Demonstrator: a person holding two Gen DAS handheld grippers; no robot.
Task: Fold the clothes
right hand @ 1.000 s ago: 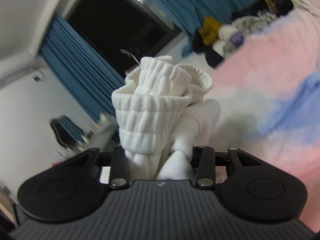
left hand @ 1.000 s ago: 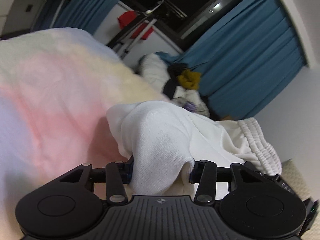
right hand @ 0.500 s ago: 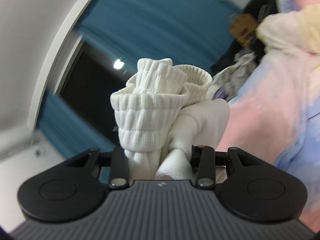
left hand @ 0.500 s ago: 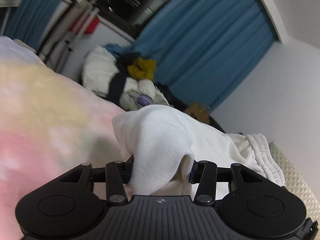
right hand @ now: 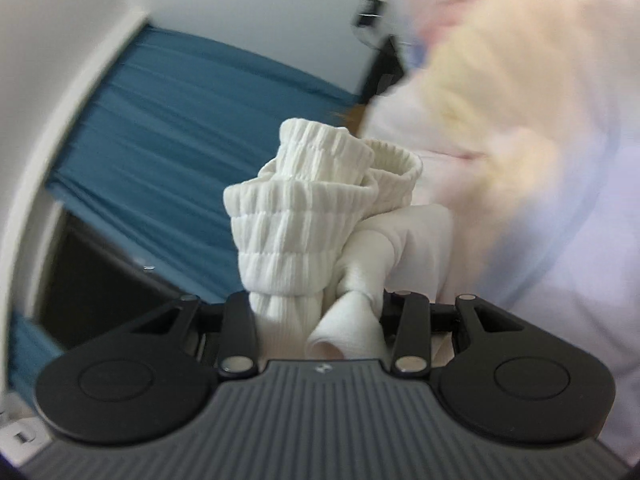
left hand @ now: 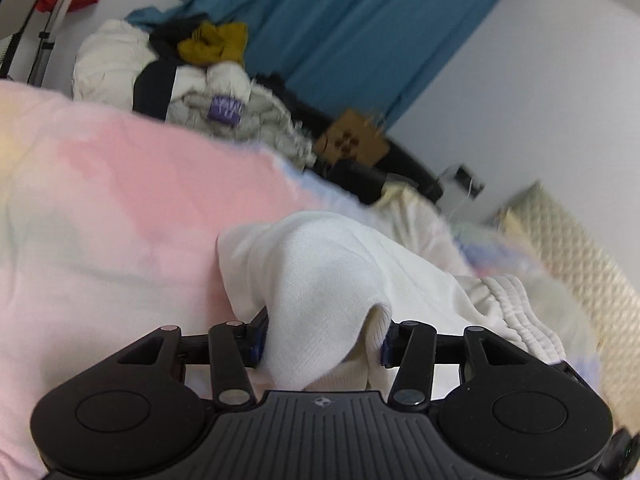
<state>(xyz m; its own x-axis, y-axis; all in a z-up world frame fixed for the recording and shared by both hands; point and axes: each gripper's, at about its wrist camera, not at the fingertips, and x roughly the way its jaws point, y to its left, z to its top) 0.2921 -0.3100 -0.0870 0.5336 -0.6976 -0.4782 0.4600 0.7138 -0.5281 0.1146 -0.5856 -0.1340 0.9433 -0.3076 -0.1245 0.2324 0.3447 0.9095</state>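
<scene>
We had the white knitted cotton garment [left hand: 344, 276], soft and limp, strung between both hands above the bed's pastel pink, yellow and blue fleece blanket [left hand: 120, 208]; the left gripper [left hand: 322, 340] carried a smooth plain-knit fold draped over its fingers, and its jaws were opening at that moment with the cloth between them, so we judged that hold to be loosening; the right gripper [right hand: 320, 312] stood at a middling width, clamped on the bunched ribbed elastic waistband [right hand: 304, 220] and a twisted roll of plainer cloth beside it. We judged the garment light, with no stiffness of its own; it sagged wherever it was unsupported and would take any crease laid into it; nothing about it was fragile, though the smooth knit looked likelier to slide out of a slack grip than the ribbing. The thick gathered waistband seemed the surest place to take hold, since its ridges gave the pads something to bite; the opposite hem or a corner of the plain fabric was the natural second hold, pinched through both layers. Behind the bed lay a heap of other clothes [left hand: 176, 68] before a blue curtain [left hand: 360, 20]; both views were blurred at the edges.
</scene>
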